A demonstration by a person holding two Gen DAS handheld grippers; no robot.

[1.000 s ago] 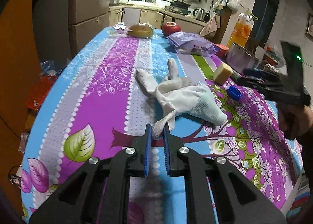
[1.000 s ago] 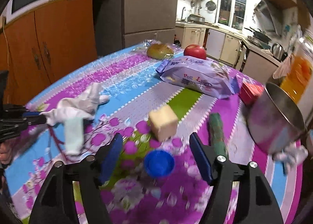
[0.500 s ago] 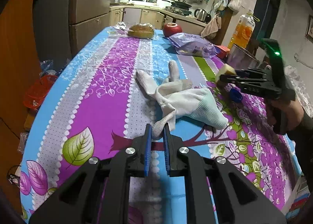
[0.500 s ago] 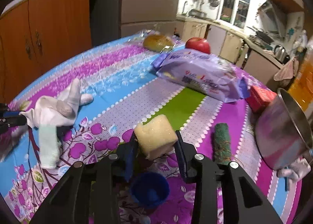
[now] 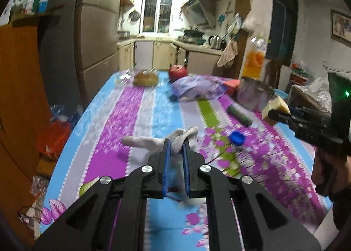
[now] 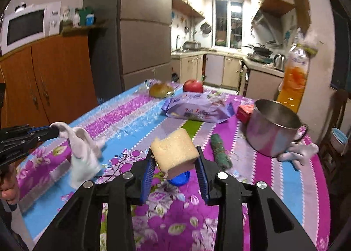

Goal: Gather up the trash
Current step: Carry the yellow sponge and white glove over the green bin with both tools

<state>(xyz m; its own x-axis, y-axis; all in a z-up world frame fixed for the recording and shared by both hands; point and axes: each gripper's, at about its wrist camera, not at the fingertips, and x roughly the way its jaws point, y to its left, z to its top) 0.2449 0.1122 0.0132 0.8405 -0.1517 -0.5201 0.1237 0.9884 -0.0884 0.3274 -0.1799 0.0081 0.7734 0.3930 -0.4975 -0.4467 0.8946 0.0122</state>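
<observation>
Left gripper (image 5: pixel 175 144): jaws nearly together, clamped on a white glove (image 5: pixel 151 141), which hangs from the pads above the table (image 5: pixel 105 123), its lower part blurred. In the right wrist view the same glove (image 6: pixel 82 152) dangles from the tips, well left of the sponge. Right gripper (image 6: pixel 175 159): jaws partly open, pads pressed on both sides of a yellow sponge (image 6: pixel 175 152), which is held clear of the cloth. A blue cap (image 6: pixel 179 178) lies on the table directly below the sponge. A green roll (image 6: pixel 220 151) lies just right of it. A steel pot (image 6: pixel 272 128) stands tilted beyond the roll, a second glove (image 6: pixel 296 154) touching its base. A purple packet (image 6: pixel 197 111), apple (image 6: pixel 193 86) and bun (image 6: pixel 160 89) sit at the far end.
</observation>
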